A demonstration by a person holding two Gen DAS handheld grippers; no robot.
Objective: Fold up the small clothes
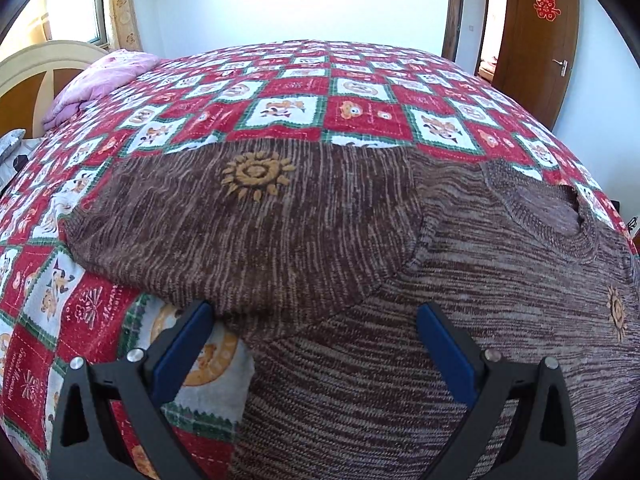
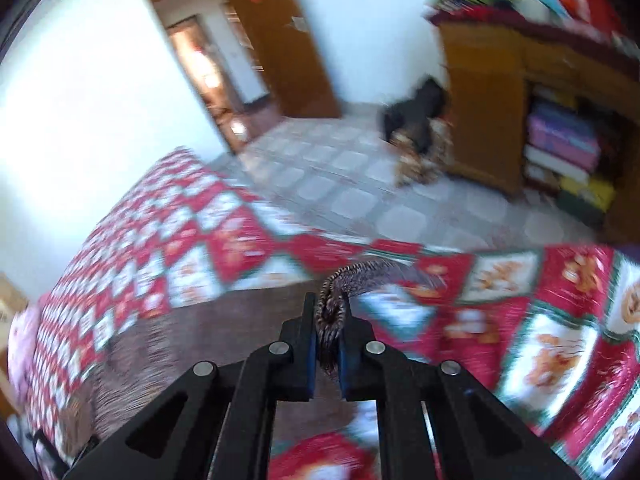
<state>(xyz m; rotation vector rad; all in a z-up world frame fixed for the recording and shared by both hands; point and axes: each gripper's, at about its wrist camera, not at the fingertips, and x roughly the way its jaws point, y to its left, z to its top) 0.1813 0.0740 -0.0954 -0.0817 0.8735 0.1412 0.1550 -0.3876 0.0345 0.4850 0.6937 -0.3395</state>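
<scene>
A small brown knit sweater (image 1: 360, 264) with orange sun motifs lies on the red patchwork bedspread (image 1: 280, 92). One sleeve is folded across its body, and the neck opening (image 1: 560, 216) is at the right. My left gripper (image 1: 316, 312) is open, just above the sweater's near edge, and holds nothing. My right gripper (image 2: 329, 312) is shut on a bunched part of the sweater (image 2: 330, 310) and holds it lifted above the bedspread (image 2: 540, 320). The right wrist view is motion-blurred, and the sweater's body (image 2: 180, 340) lies lower left there.
A pink folded quilt (image 1: 100, 80) and a headboard (image 1: 44, 76) are at the bed's far left. A brown door (image 1: 536, 40) stands at the back right. In the right wrist view, a tiled floor (image 2: 360, 184) and a wooden cabinet (image 2: 500, 100) lie beyond the bed edge.
</scene>
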